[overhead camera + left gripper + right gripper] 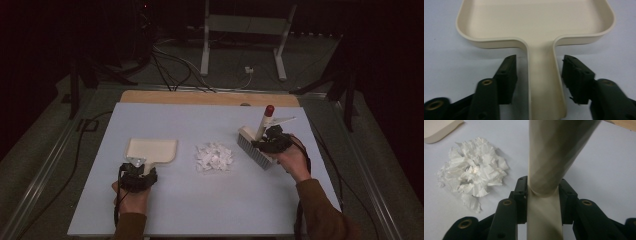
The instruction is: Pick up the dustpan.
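**Brush gripped, dustpan handle between open jaws**

Nearest the person, the left hand-held gripper point(138, 176) sits low on the pale bench point(210, 210). In the left gripper view its jaws stand apart on either side of the cream dustpan point(536, 22) handle, with a gap showing on each side, so nothing is clamped. The pan lies flat just beyond, its tray opening away from the person.

Right of the pan, near the bench's middle, sits a heap of crumpled white paper scraps point(214, 157).

Farther right, the right hand-held gripper point(272, 142) is closed on the cream handle of a brush point(255, 150). The brush's grey bristles rest on the bench beside the scraps, apart from them, and its red-tipped handle tilts up and away.
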`<action>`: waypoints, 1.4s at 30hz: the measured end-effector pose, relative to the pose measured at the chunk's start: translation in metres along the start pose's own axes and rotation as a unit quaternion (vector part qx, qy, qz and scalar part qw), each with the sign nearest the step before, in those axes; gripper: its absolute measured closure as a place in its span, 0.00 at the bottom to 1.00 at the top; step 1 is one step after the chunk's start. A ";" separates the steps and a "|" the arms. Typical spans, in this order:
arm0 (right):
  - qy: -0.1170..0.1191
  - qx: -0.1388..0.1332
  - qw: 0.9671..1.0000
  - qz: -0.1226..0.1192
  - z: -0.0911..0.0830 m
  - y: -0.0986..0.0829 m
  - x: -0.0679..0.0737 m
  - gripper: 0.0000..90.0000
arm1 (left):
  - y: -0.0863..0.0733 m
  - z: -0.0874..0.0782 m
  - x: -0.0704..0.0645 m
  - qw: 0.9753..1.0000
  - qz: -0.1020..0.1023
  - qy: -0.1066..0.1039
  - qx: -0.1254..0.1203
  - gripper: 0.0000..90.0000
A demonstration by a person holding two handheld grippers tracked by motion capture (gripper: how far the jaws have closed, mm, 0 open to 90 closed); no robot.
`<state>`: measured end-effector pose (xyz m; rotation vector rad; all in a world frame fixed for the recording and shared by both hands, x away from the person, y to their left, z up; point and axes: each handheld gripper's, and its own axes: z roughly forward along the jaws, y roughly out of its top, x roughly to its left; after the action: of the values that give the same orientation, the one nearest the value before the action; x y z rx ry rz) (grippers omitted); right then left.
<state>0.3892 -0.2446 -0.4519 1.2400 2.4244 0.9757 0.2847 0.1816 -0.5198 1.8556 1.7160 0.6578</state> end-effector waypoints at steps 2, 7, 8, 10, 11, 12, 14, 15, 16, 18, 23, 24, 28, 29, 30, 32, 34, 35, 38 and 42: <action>0.000 0.000 1.000 0.001 0.000 0.000 0.000 0.75 | 0.002 0.000 0.000 1.000 -0.003 0.001 0.007 0.57; 0.000 0.000 1.000 -0.001 -0.001 0.000 0.000 0.75 | 0.004 0.000 -0.002 1.000 -0.004 0.005 0.016 0.65; 0.001 0.001 1.000 0.000 -0.001 0.000 0.001 0.75 | 0.004 0.000 -0.002 1.000 -0.004 0.007 0.014 0.69; 0.001 0.001 1.000 -0.002 0.000 0.000 0.001 0.75 | 0.004 0.000 -0.002 1.000 -0.005 0.006 0.015 0.72; 0.001 0.001 1.000 -0.002 0.000 0.000 0.001 0.75 | 0.004 0.000 -0.002 1.000 -0.003 0.006 0.016 0.73; 0.001 0.001 1.000 -0.002 0.000 0.000 0.001 0.75 | 0.005 0.000 -0.001 1.000 0.000 0.004 0.017 0.73; 0.002 0.001 1.000 -0.003 0.000 0.000 0.002 0.75 | 0.005 0.000 0.000 1.000 0.005 -0.001 0.020 0.73; 0.002 0.001 1.000 -0.003 0.000 0.000 0.002 0.75 | 0.006 0.000 0.001 1.000 0.008 -0.003 0.021 0.73; 0.002 0.001 1.000 -0.003 0.000 0.000 0.002 0.75 | 0.006 -0.001 0.002 1.000 0.008 -0.005 0.023 0.73; 0.002 0.001 1.000 -0.003 0.000 0.000 0.002 0.75 | 0.007 0.000 0.003 1.000 0.011 -0.008 0.021 0.74; 0.001 -0.001 1.000 -0.005 -0.001 -0.001 0.002 0.75 | 0.009 -0.001 0.013 1.000 0.003 -0.021 0.014 0.74; 0.001 -0.002 1.000 -0.005 -0.001 -0.002 0.001 0.75 | 0.010 -0.002 0.015 1.000 0.000 -0.025 0.014 0.74; 0.002 -0.003 1.000 -0.001 -0.001 -0.002 -0.001 0.75 | 0.013 -0.009 0.023 0.999 0.008 -0.034 0.013 0.74; 0.002 -0.003 1.000 -0.001 -0.001 -0.003 -0.001 0.75 | 0.014 -0.010 0.025 0.999 0.007 -0.040 0.010 0.74; 0.002 -0.004 1.000 -0.001 -0.001 -0.003 -0.001 0.75 | 0.015 -0.011 0.027 0.999 0.009 -0.045 0.010 0.74; 0.002 -0.003 1.000 -0.001 -0.002 -0.003 0.000 0.75 | 0.016 -0.013 0.029 0.999 0.012 -0.047 0.009 0.74; 0.003 -0.004 1.000 -0.001 -0.002 -0.003 0.000 0.75 | 0.017 -0.015 0.031 0.998 0.015 -0.054 0.008 0.74; 0.003 -0.004 1.000 0.000 -0.002 -0.003 0.000 0.75 | 0.018 -0.016 0.032 0.998 0.016 -0.056 0.006 0.74; 0.002 -0.003 1.000 -0.001 -0.002 -0.003 0.000 0.75 | 0.019 -0.018 0.036 0.998 0.022 -0.065 0.006 0.74; 0.003 -0.004 1.000 0.001 -0.002 -0.003 -0.001 0.75 | 0.022 -0.021 0.039 0.996 0.040 -0.079 0.004 0.74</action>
<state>0.3868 -0.2474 -0.4528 1.2382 2.4228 0.9901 0.2902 0.2206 -0.4897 1.9348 1.5541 0.5207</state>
